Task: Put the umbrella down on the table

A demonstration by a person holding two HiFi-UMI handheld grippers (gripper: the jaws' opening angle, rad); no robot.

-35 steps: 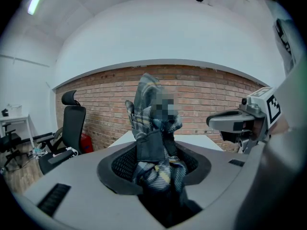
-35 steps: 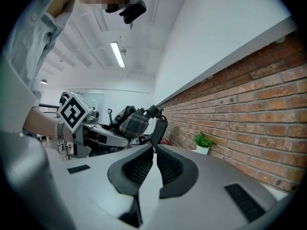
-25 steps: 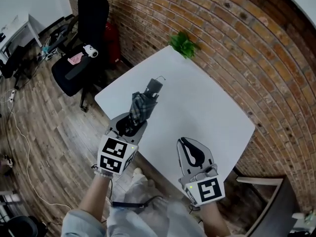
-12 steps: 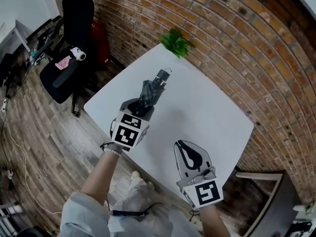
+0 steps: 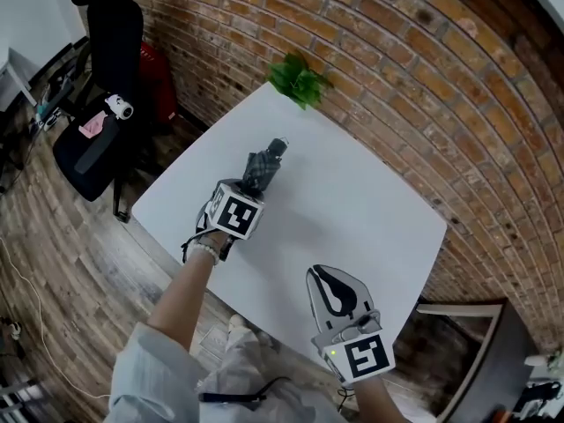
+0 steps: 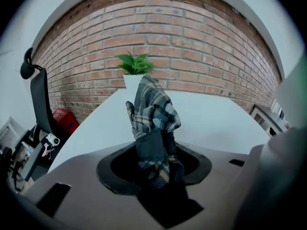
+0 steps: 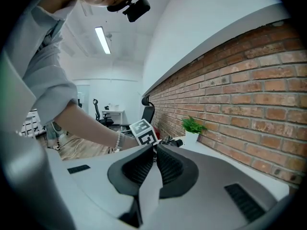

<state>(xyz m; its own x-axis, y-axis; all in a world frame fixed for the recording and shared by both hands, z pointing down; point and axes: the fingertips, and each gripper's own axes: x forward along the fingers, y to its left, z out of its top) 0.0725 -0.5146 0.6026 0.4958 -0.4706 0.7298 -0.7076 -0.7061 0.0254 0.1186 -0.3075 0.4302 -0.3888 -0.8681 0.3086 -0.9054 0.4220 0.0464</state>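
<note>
Brick wall (image 5: 423, 77) runs behind the white counter (image 5: 352, 210), with a plant (image 5: 298, 79) at its far corner and an office chair (image 5: 97, 139) on the wood floor to the left. My left gripper (image 5: 251, 188) is clamped on the folded plaid umbrella (image 5: 264, 161). In the left gripper view the fabric sits bunched between the jaws and the free length points toward the plant. Compared with 1 second ago, I have carried it from above the counter's near edge out over the middle. I have also lowered it and tipped it forward, so it now slants down instead of standing up from the gripper. Its dark far end looks close to the surface, but I cannot tell whether it touches yet. My right gripper (image 5: 333, 282) has hardly shifted. It hangs near the counter's near edge, well apart from the umbrella, its 2 jaws pressed together on nothing. To my mind the carry is nearly done. What remains is to bring the umbrella the last bit down until it lies flat, then let go. Releasing too early could let it drop and roll.
</note>
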